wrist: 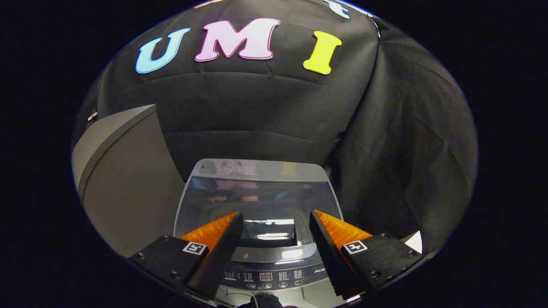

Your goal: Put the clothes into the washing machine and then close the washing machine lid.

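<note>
Black cloth walls close in behind the washing machine (274, 276), whose glass lid (257, 201) appears already down over its top. The gripper (276, 220) hovers above the lid's front edge, fingers apart and empty. No clothes visible; the closing step looks finished, leaving only withdrawal.

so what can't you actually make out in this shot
- Drum and any clothes inside: gripper view, hidden by the washing machine lid, whose glass shows mostly reflections.
- Control panel markings: too small, and partly covered by the fingers.
- Grey object beside the machine: cut off at the edge, cannot be identified.
- The gripper itself is clear: open, holding nothing, fingers apart over the panel.
</note>
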